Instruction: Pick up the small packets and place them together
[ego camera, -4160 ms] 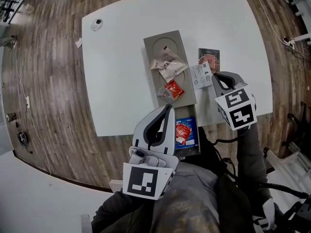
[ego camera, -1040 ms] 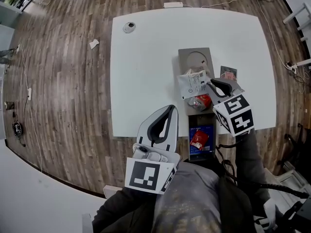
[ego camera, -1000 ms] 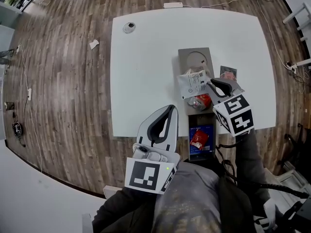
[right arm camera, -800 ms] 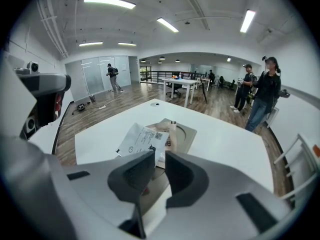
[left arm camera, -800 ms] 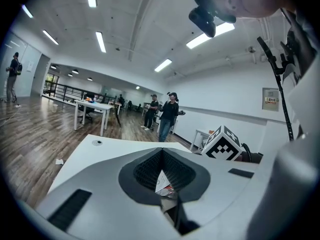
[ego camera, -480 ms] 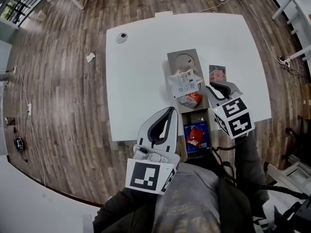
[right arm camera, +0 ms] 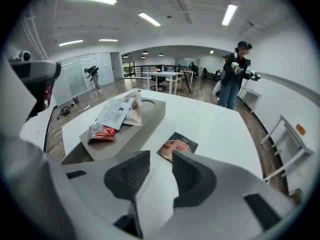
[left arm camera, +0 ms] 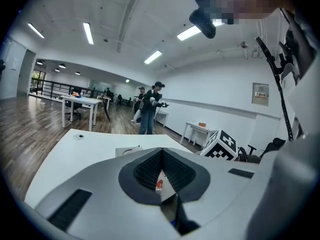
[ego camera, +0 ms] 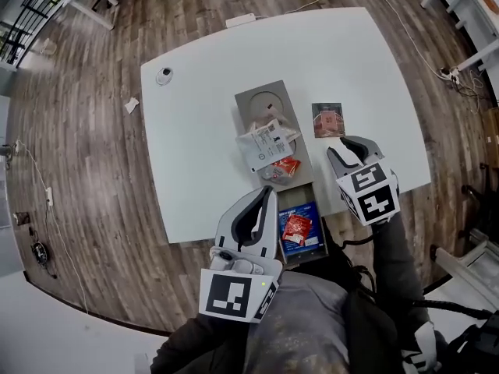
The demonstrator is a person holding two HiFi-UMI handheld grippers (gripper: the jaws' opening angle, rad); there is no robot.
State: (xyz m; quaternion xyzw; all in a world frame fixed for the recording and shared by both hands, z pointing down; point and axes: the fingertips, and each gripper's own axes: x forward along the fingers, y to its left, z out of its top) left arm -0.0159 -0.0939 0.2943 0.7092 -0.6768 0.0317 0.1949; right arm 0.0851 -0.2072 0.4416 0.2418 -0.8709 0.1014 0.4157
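A grey tray [ego camera: 261, 100] on the white table holds a white packet [ego camera: 265, 142] lying over a beige one, with a red packet [ego camera: 286, 167] just in front of them. On the bare table to the tray's right lies a dark packet [ego camera: 328, 120]. My right gripper [ego camera: 347, 142] hovers just short of that dark packet [right arm camera: 177, 146]. Its jaws have just been opening and nothing is between them. My left gripper [ego camera: 265, 197] is held back near the table's front edge, jaws together and empty.
A blue compartment [ego camera: 309, 209] at the tray's near end holds another red packet [ego camera: 295, 226]. A small round object [ego camera: 164, 75] sits at the table's far left corner and a white power strip [ego camera: 242, 19] at the far edge. People stand in the background.
The white packet that hung at my right gripper's tip now lies on the tray. That gripper has drawn back to the right, toward the dark packet. The left gripper shifted slightly.
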